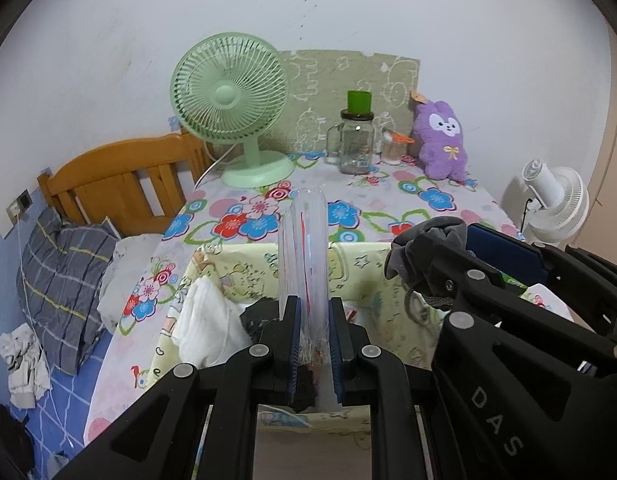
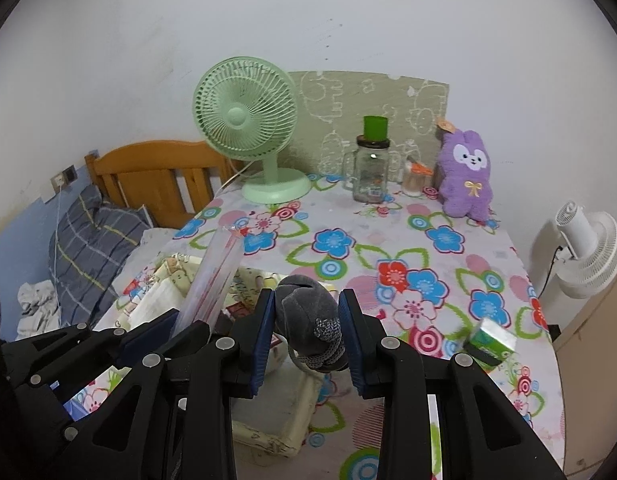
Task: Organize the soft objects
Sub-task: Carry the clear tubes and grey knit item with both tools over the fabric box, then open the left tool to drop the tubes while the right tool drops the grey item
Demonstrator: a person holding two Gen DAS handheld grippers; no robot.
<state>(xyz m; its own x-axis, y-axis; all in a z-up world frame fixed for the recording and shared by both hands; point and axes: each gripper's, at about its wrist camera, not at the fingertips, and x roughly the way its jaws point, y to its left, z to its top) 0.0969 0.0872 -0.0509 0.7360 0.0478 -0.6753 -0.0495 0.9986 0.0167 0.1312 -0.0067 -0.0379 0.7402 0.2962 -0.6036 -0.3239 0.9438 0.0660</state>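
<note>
My left gripper (image 1: 312, 304) is shut on a clear plastic bag (image 1: 306, 240) with a red strip, which stands up between the pads. Below it is a pale yellow fabric box (image 1: 268, 264) holding a white cloth (image 1: 206, 320) and a dark item (image 1: 258, 316). My right gripper (image 2: 308, 320) is shut on a grey rolled fabric bundle (image 2: 304, 300) with a braided cord, held over the box (image 2: 268, 436). In the left wrist view the right gripper (image 1: 464, 258) and its bundle (image 1: 424, 244) are close by on the right. The left gripper (image 2: 178, 326) and its bag (image 2: 220, 268) show at the right wrist view's lower left.
The table (image 2: 448, 320) has a floral cloth. At its back stand a green fan (image 1: 230, 104), a glass jar with a green lid (image 1: 356, 140) and a purple plush (image 1: 442, 140). A green tissue pack (image 2: 490, 342) lies near the right edge. A bed with a pillow (image 1: 60, 272) is on the left, a white fan (image 1: 556, 200) on the right.
</note>
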